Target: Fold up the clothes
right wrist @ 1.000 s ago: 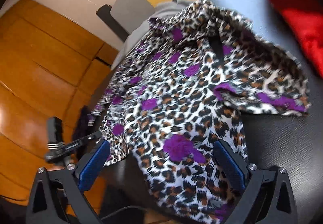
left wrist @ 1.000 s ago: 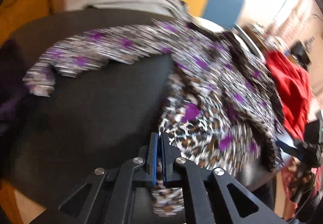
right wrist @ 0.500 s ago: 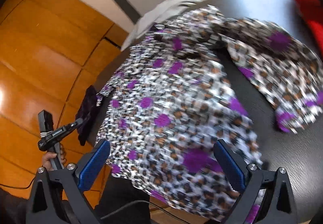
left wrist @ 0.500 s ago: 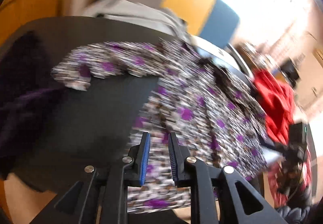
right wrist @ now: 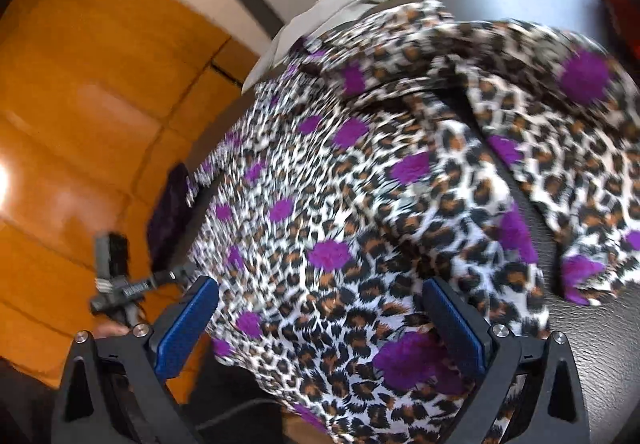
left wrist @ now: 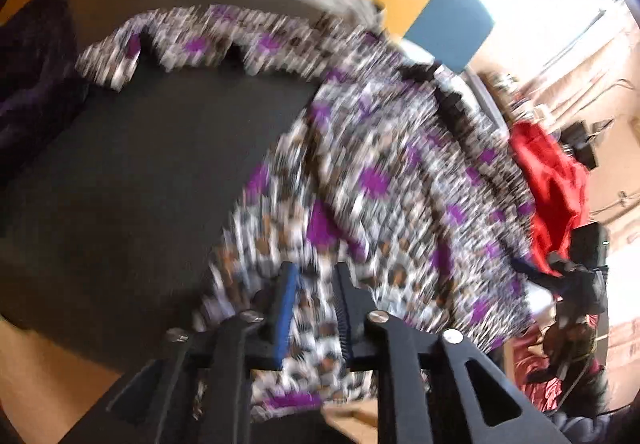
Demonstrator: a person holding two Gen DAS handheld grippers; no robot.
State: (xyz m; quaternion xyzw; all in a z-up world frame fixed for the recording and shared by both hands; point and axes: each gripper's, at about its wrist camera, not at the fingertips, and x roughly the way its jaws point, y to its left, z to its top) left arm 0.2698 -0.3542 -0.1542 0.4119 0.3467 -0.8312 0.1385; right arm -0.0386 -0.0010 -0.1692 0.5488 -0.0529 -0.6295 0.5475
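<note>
Leopard-print shirt [right wrist: 360,212] w/ purple spots lies spread over the dark table [left wrist: 128,172], body running from the near edge toward the far side. One sleeve [left wrist: 192,40] stretches out across the tabletop to the left in the left wrist view; the other sleeve [right wrist: 568,148] is folded over and ends near the table's right side in the right wrist view. Bottom hem hangs over the near edge of the table.

Left gripper [left wrist: 314,308] sits at the hem, jaws parted a little w/ a narrow gap; print fabric shows in the gap, but blur makes it hard to tell if the pads [left wrist: 286,308] touch it. Right gripper [right wrist: 320,328] is spread wide, blue pads [right wrist: 188,324] on either side of the hem area, nothing gripped; cloth visible between them, contact unclear.

Red garment [left wrist: 556,188] lies past the shirt on the right of the left wrist view. Dark purple garment [left wrist: 28,76] sits at the table's left edge. Grey cloth [right wrist: 352,0] lies at the far edge beyond the collar. Orange wood panels [right wrist: 80,104] behind.
</note>
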